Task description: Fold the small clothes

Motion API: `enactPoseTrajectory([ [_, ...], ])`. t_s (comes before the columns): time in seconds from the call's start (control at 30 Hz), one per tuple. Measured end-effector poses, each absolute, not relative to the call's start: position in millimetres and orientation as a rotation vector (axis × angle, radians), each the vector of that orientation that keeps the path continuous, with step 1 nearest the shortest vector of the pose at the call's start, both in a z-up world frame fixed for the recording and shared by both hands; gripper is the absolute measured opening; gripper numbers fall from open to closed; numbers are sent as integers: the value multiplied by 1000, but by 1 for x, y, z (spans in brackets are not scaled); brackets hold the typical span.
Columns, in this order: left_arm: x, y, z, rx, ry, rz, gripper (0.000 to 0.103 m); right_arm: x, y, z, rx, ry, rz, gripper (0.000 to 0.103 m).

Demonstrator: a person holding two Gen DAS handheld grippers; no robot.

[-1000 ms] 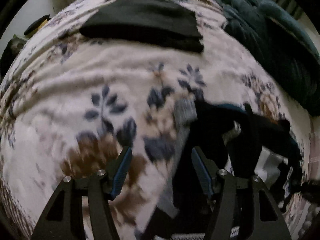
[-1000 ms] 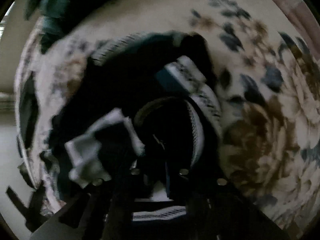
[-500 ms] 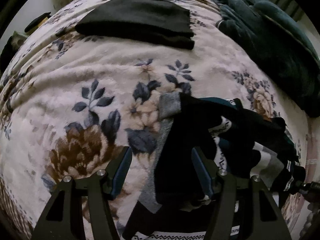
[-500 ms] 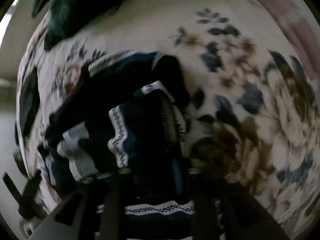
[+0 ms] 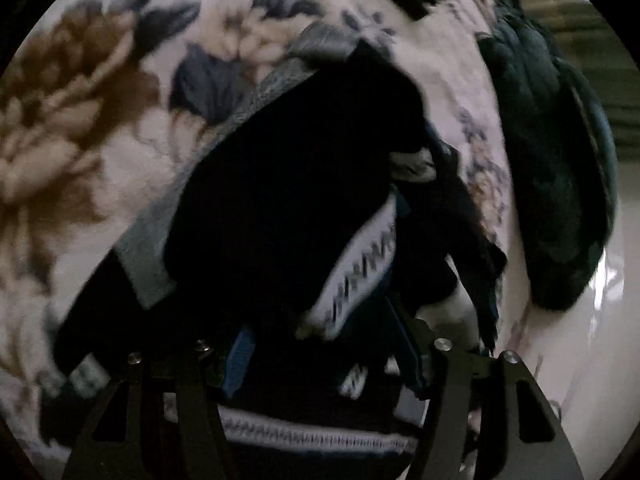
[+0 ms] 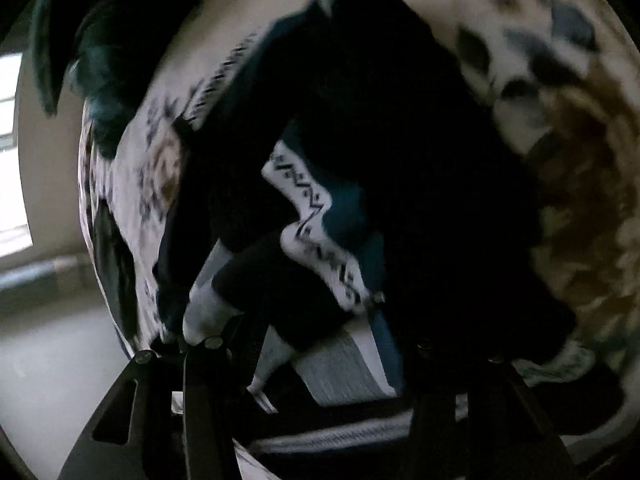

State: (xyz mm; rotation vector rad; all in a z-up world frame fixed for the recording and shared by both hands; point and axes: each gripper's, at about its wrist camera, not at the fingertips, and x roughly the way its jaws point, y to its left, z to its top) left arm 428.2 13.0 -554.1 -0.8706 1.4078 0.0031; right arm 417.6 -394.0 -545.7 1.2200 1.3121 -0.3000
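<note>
My left tool (image 5: pixel 320 360) is spread, its fingers straddling the near end of the pile (image 5: pixel 296 200) of small dark clothes on the bed (image 5: pixel 60 140); nothing is pinched that I can see. Straight ahead of it a black piece with a grey edge (image 5: pixel 224 140) runs long, from low left of the tool up and away to the right, with a white zigzag band (image 5: pixel 360 264) just right of centre. My right tool (image 6: pixel 320 344) is buried in the same heap; its right finger is lost in dark cloth, so I cannot tell its state. Both sit equally near, I judge. Blur and shadow hide which garment is which. A dark teal bundle (image 5: pixel 552 160) lies beyond, to the right.
</note>
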Motion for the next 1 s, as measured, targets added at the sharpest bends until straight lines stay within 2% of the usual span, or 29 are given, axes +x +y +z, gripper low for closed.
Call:
enactPoseTrajectory([
  [0.03,432,12,-555,-864,1380,20,37,417,-395,-549,1235,1287,-314,40],
  [0.07,435,9,-552,-829,1369,36,11,417,-396,-549,1246,1260,-330,29],
  [0.1,439,5,-549,-789,1363,37,10,417,-397,-547,1242,1246,-338,8],
  [0.13,440,3,-544,-767,1351,37,7,417,-397,-542,1224,1243,-340,8],
  [0.33,420,4,-525,-679,1341,17,6,408,-385,-503,1074,1255,-305,7],
  [0.5,415,9,-545,-651,1404,19,7,392,-388,-521,1017,1399,-316,8],
  [0.57,415,7,-546,-624,1422,-10,10,390,-390,-531,1020,1445,-302,8],
  [0.63,415,8,-539,-608,1441,-42,11,389,-394,-532,1008,1485,-271,20],
  [0.67,413,8,-532,-592,1443,-53,16,388,-397,-525,984,1491,-257,23],
  [0.7,411,8,-523,-561,1447,-57,20,385,-400,-516,957,1489,-256,34],
  [0.73,410,6,-508,-515,1441,-65,31,381,-405,-504,926,1480,-268,46],
  [0.77,410,6,-501,-489,1431,-73,50,378,-411,-490,896,1456,-279,50],
  [0.83,416,2,-481,-423,1382,-97,71,373,-428,-464,829,1394,-317,54],
  [0.9,433,-1,-471,-378,1335,-110,72,379,-441,-454,779,1346,-337,66],
  [1.0,468,1,-476,-348,1294,-86,72,399,-458,-467,786,1321,-337,66],
])
